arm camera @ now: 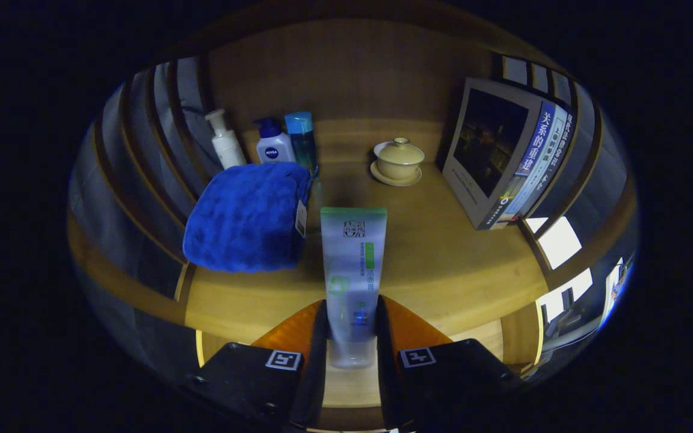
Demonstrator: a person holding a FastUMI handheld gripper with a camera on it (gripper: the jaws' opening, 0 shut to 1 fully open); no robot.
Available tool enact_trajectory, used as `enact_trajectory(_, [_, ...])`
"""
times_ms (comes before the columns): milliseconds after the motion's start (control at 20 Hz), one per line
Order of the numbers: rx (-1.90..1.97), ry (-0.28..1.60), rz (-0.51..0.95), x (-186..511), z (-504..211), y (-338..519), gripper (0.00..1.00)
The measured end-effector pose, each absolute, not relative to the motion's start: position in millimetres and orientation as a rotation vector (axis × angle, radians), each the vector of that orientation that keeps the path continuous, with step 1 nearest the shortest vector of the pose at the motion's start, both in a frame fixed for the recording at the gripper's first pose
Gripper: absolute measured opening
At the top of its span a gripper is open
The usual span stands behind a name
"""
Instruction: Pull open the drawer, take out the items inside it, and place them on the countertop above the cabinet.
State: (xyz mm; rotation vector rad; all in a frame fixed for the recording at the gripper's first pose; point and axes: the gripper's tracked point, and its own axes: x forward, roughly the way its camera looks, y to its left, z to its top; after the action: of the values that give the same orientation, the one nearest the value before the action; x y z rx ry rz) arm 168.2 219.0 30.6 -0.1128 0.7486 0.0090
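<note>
The jaws [351, 328] grip a tube [352, 270] at its lower end, long axis pointing to 12 o'clock over the counter [443, 264]. Blue towel [244, 216] at 10 o'clock, books [503, 156] at 2, lidded cup [399, 159] beyond; open wood lies ahead.

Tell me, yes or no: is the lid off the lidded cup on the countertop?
No, the lidded cup on its saucer has its lid seated on top.

Tool-mounted fisheye, close above countertop [443, 264], facing shelf's back wall.
</note>
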Motion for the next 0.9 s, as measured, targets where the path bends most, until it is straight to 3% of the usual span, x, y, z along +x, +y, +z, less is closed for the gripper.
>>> enact_trajectory(450, [-0.073, 0.701, -0.027, 195.6, 21.1, 217.1, 0.56])
enact_trajectory(650, [-0.093, 0.650, -0.019, 188.9, 27.5, 221.1, 0.95])
enact_trajectory(700, [-0.097, 0.641, -0.009, 184.5, 27.9, 223.0, 1.00])
enact_trajectory(900, [-0.023, 0.616, 0.059, 161.2, 24.3, 239.6, 1.00])
